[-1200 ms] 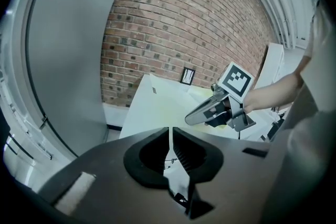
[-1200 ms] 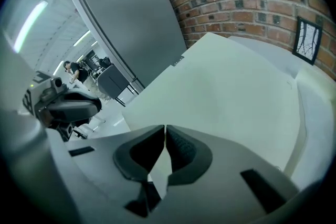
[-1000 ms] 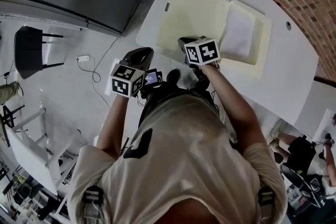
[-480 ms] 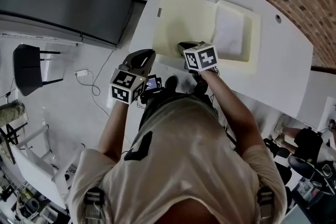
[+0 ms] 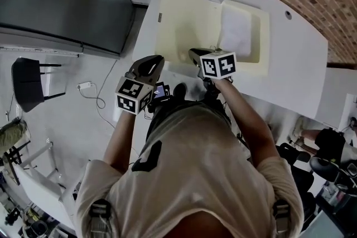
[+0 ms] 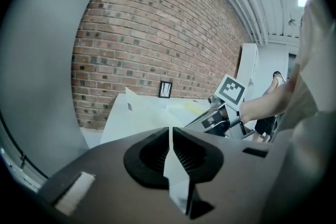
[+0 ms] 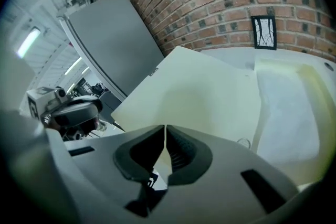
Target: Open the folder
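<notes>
Brick-backed white worktop (image 5: 301, 64) carries the folder (image 5: 189, 25), spread open at twelve o'clock. It looks like light, floppy card, best pinched at a cover edge. Left gripper (image 6: 171, 131) and right gripper (image 7: 165, 128) fingers are closed, empty.

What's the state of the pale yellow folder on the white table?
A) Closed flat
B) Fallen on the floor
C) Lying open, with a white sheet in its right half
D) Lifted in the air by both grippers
C: the folder lies spread open on the table, with a white sheet in its right half.
</notes>
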`<act>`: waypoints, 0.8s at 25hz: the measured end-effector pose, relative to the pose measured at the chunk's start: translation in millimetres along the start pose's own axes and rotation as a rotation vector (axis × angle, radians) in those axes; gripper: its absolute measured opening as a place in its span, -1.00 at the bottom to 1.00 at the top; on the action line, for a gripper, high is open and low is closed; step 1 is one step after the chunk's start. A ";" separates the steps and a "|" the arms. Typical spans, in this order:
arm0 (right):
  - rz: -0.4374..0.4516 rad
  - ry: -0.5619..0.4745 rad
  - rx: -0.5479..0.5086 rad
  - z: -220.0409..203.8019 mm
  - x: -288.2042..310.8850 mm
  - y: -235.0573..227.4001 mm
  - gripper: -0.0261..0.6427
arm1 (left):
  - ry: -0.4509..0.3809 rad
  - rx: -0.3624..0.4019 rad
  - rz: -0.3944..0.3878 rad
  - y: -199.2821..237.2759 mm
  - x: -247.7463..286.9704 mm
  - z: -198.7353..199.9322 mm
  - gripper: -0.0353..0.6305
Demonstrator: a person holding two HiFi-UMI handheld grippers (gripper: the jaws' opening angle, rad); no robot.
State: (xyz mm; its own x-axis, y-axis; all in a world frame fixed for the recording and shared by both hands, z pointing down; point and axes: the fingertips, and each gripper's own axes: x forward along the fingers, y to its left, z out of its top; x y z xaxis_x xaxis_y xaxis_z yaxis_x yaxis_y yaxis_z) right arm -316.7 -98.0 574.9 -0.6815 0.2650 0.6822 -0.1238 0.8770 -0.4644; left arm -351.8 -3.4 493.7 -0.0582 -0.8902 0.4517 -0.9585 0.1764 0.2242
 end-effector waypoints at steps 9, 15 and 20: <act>0.121 -0.087 0.056 1.2 -33.1 27.8 -0.90 | -0.004 0.045 -0.074 -16.6 6.7 5.4 -0.86; 0.176 -0.177 0.079 6.9 -58.0 47.5 -0.90 | -0.019 0.078 -0.103 -25.2 9.3 8.0 -0.88; 0.254 -0.242 0.127 16.4 -80.9 63.0 -0.90 | 0.009 0.056 -0.115 -34.5 8.3 5.2 -0.88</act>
State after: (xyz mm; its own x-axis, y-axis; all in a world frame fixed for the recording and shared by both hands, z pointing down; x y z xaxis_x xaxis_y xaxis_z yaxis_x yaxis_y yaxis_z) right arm -281.2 -70.8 481.1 -0.8506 0.3520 0.3906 -0.0073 0.7349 -0.6781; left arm -320.7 -19.0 485.2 0.0559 -0.8992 0.4339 -0.9728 0.0489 0.2266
